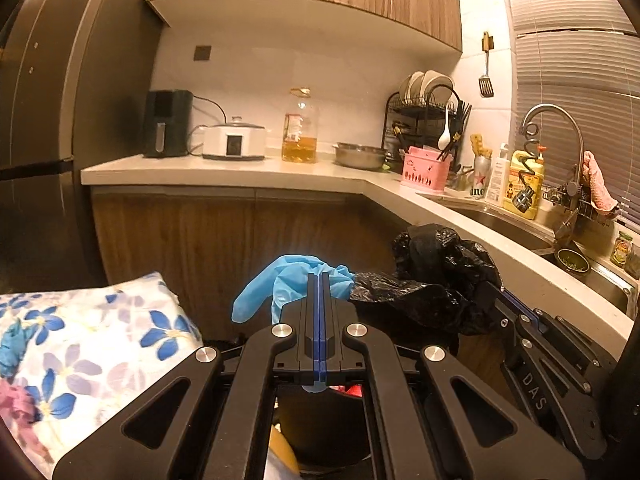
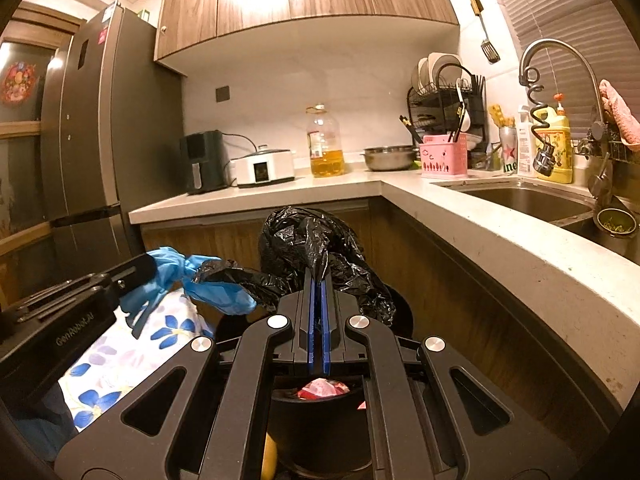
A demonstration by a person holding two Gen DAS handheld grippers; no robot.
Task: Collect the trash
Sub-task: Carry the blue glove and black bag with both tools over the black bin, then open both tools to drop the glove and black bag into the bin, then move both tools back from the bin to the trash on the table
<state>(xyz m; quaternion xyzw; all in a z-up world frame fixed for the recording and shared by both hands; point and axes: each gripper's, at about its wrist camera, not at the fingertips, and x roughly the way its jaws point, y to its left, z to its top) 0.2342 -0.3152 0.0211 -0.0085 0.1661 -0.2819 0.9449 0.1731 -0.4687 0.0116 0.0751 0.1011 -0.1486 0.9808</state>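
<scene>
Left gripper (image 1: 319, 280) pinches blue glove (image 1: 280, 284); right gripper (image 2: 319, 280) apparently clamps black bag (image 2: 312, 240).

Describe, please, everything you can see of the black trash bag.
The black trash bag is thin, glossy, crinkled plastic, bunched and raised over a dark bin. The right gripper is shut on one fold. A twisted strip stretches left toward the blue glove clamped in the left gripper.
</scene>
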